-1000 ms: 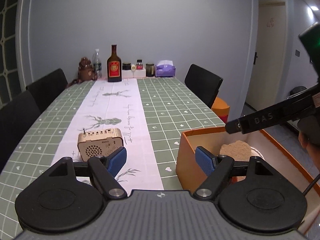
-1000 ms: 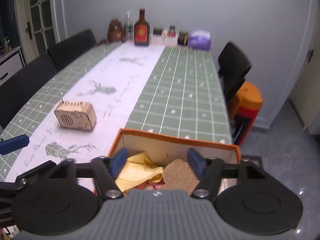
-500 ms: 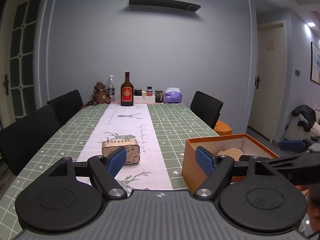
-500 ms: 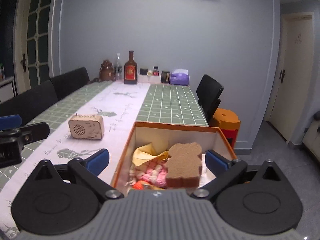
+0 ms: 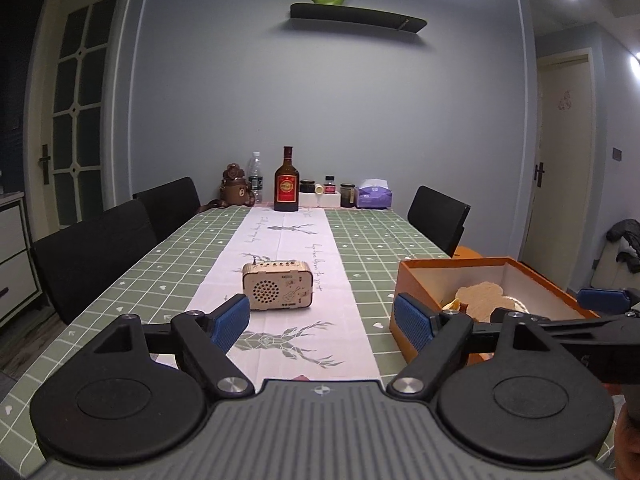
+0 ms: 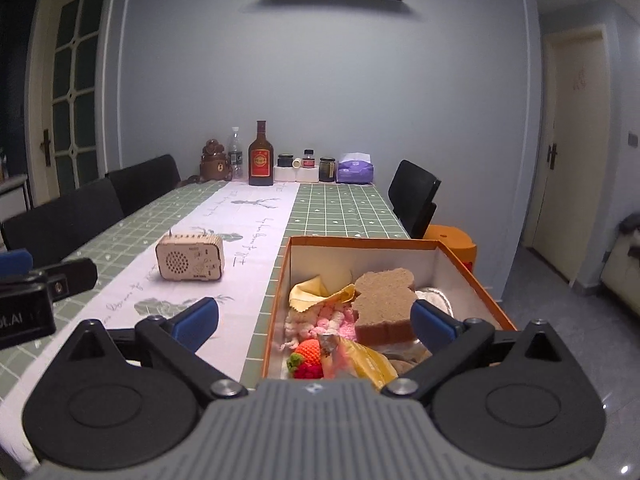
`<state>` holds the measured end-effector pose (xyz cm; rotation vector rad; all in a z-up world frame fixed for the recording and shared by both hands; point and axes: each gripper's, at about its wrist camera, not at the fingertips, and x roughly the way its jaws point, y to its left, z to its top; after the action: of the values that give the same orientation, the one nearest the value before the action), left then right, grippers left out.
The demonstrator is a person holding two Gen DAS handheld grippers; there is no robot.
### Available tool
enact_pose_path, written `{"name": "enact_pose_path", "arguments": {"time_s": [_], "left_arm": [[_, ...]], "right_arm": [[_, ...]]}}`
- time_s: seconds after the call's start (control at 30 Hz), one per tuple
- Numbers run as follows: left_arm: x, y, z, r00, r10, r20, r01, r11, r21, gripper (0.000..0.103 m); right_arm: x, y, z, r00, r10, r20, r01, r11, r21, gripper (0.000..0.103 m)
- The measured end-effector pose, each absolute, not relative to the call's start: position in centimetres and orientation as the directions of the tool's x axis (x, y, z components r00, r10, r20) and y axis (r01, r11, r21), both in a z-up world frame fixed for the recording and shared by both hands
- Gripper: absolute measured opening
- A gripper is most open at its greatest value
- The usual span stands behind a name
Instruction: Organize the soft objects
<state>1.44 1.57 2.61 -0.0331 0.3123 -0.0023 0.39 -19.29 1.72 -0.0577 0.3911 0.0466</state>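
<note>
An orange box (image 6: 472, 280) with white inner walls stands at the table's near right edge; it also shows in the left wrist view (image 5: 416, 276). It holds a brown bear-shaped sponge (image 6: 382, 300), a yellow cloth (image 6: 316, 294), a pink knitted piece (image 6: 324, 320), a knitted strawberry (image 6: 308, 356) and a yellow packet (image 6: 372, 364). My right gripper (image 6: 316, 320) is open and empty, held over the box's near end. My left gripper (image 5: 322, 322) is open and empty above the white runner, left of the box.
A small wooden radio (image 5: 277, 288) sits on the white runner (image 5: 280, 248). A brown bottle (image 5: 286, 184), a water bottle, jars and a purple tissue pack (image 5: 374, 197) stand at the far end. Black chairs (image 5: 96, 248) line both sides. An orange stool (image 6: 450, 240) stands right of the table.
Both grippers have pulled back and levelled out, so the views now take in the wall and shelf. The right gripper's jaws have opened wider. The sponge lies in the box.
</note>
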Motion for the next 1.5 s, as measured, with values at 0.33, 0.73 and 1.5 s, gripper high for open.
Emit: {"name": "enact_pose_path", "arguments": {"time_s": [0.33, 0.73, 1.5], "left_arm": [[1.6, 1.9, 1.4, 0.949, 0.045, -0.311, -0.05, 0.999, -0.007, 0.096], [1.4, 1.6, 0.3, 0.947, 0.038, -0.319, -0.04, 0.999, 0.001, 0.096], [1.5, 1.8, 0.1, 0.947, 0.035, -0.318, -0.047, 0.998, -0.03, 0.096]], "right_arm": [[0.6, -16.1, 0.3, 0.918, 0.082, -0.389, -0.13, 0.986, -0.1, 0.1], [1.2, -16.2, -1.1, 0.909, 0.101, -0.405, -0.14, 0.988, -0.067, 0.1], [2.0, -16.8, -1.8, 0.88, 0.177, -0.44, -0.175, 0.984, 0.046, 0.1]]}}
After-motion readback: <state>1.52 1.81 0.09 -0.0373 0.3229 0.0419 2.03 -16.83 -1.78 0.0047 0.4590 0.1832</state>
